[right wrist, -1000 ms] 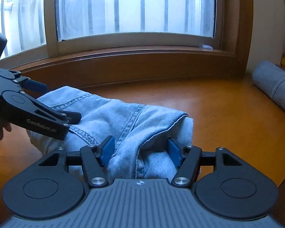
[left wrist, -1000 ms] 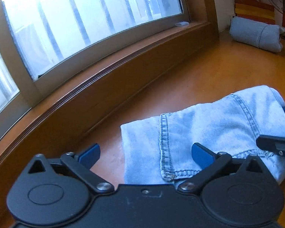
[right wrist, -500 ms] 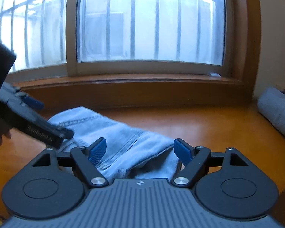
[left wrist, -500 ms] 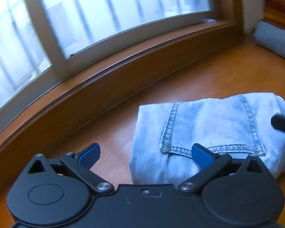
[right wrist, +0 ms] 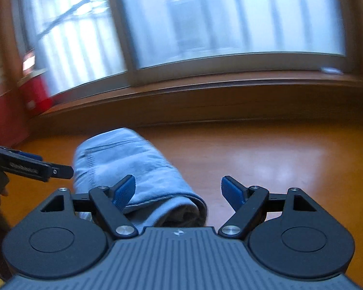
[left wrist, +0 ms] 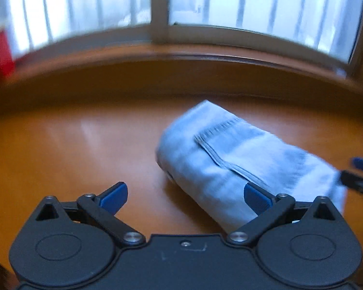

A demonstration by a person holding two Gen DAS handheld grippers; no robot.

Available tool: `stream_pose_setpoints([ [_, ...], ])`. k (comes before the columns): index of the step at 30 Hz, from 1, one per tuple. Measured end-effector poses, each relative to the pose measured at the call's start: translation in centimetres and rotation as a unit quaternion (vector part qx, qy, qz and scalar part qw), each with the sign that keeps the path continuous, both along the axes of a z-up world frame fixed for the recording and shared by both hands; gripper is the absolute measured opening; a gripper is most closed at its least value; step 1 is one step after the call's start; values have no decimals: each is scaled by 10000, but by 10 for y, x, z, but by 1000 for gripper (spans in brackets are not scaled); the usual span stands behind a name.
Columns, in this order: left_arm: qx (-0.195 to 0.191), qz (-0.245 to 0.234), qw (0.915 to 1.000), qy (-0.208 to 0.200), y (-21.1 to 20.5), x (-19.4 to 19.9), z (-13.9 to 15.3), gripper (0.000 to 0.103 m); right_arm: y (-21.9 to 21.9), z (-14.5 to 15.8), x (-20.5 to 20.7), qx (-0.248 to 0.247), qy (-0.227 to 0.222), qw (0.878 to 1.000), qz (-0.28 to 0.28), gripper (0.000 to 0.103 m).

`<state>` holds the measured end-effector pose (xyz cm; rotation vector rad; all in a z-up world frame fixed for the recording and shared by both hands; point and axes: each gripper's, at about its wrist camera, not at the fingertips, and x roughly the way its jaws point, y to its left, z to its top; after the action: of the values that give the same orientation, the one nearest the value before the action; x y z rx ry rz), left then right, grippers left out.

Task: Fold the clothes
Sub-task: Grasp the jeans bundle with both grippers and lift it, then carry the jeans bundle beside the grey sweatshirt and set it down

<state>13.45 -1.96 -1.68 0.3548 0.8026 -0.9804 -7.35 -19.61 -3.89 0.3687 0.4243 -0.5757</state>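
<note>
A folded light-blue denim garment (left wrist: 232,159) lies as a compact bundle on the orange wooden surface (left wrist: 72,149); it also shows in the right wrist view (right wrist: 133,166). My left gripper (left wrist: 185,195) is open and empty, with its right finger in front of the bundle's near edge. My right gripper (right wrist: 179,191) is open and empty, with its left finger over the bundle's near end. The left gripper shows at the left edge of the right wrist view (right wrist: 36,168), beside the bundle. The right gripper's tips show at the right edge of the left wrist view (left wrist: 359,175).
A raised wooden sill (left wrist: 181,72) and a window (left wrist: 230,2) run along the back of the surface. Something red (right wrist: 36,94) stands at the far left by the window. Bare orange surface (right wrist: 290,164) lies to the right of the bundle.
My right gripper opened and let go of the denim. Both grippers pulled back and swung left. The bundle now lies free, and the grey roll at the right is out of view.
</note>
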Motion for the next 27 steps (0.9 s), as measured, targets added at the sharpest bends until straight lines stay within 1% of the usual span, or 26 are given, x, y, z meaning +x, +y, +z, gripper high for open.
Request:
stream_pose_setpoints([
  [2, -12, 92, 9996, 273, -1, 2, -8, 103, -7, -4, 10, 16, 61, 9997, 240, 81],
  [4, -30, 144, 9986, 516, -4, 4, -16, 103, -16, -12, 23, 154, 84, 9990, 415, 81],
  [6, -70, -13, 9981, 609, -16, 6, -24, 103, -24, -23, 34, 491, 159, 9966, 650, 81],
  [8, -138, -221, 9967, 769, -30, 8, -32, 102, -26, -33, 43, 712, 215, 9951, 650, 81],
  [10, -105, -492, 9949, 872, -47, 5, -39, 103, -19, -32, 43, 527, 253, 9958, 702, 76],
  [11, -38, -634, 9947, 807, -56, 0, -41, 103, -15, -31, 42, 419, 272, 9961, 731, 72],
  [12, 52, -782, 9952, 587, -65, -10, -40, 103, -9, -30, 41, 211, 373, 9962, 761, 68],
  [13, 91, -980, 9943, 421, -74, -18, -39, 103, -5, -30, 37, 24, 482, 9962, 722, 68],
  [14, 114, -1201, 9921, 342, -84, -26, -37, 103, -2, -29, 32, -160, 572, 9963, 615, 68],
  [18, 186, -2007, 9790, 300, -133, -66, -36, 103, 2, -26, 3, -725, 927, 9930, 109, 68],
  [23, 103, -2868, 9579, 112, -202, -145, -38, 103, -12, -26, -50, -1407, 1529, 9757, -690, 68],
  [24, 82, -3021, 9532, 92, -216, -161, -38, 103, -19, -26, -64, -1447, 1610, 9725, -861, 68],
  [27, 32, -3431, 9393, 80, -256, -211, -40, 103, -44, -24, -105, -1295, 1651, 9693, -1284, 67],
])
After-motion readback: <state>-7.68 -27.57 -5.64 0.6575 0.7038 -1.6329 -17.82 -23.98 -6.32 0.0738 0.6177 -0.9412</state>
